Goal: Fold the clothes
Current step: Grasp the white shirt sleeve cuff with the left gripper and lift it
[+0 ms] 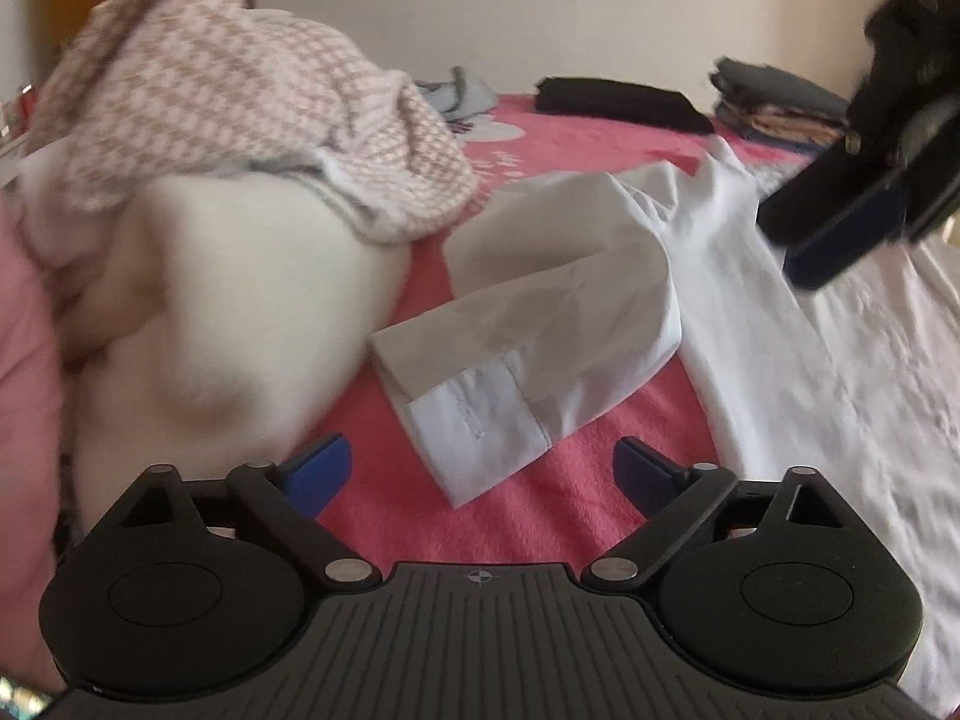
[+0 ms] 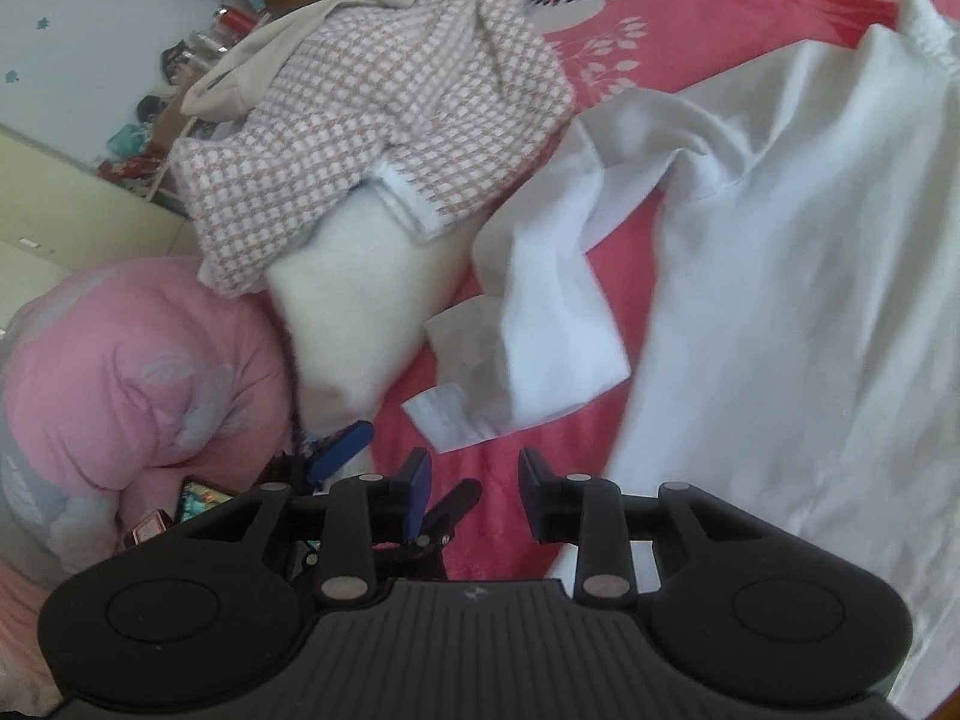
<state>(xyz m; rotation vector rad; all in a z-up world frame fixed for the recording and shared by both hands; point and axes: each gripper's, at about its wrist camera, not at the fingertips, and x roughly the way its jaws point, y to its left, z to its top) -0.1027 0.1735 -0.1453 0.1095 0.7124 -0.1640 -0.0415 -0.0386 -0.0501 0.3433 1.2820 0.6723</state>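
Left claw [image 1: 483, 468]: jaws spread wide and released, nothing between the blue pads, hovering above the pink blanket [image 1: 540, 516]. Directly ahead of it, just beyond the fingertips, lies the folded sleeve [image 1: 528, 324] of the white shirt [image 1: 840, 360], cuff end nearest the claw; the shirt body spreads flat to the right of the claw. Ahead and to the left sits a cream fleece garment [image 1: 240, 312], with a pink-and-white checked garment [image 1: 228, 102] heaped on top of it. Far ahead, folded dark clothes [image 1: 618, 102] rest near the blanket's far edge.

Right claw [image 2: 475, 483]: jaws partly apart, gripping nothing, over the blanket. The sleeve cuff lies just ahead of its fingertips; the shirt body extends ahead and to the right. A pink pillow [image 2: 150, 372] lies to the left.
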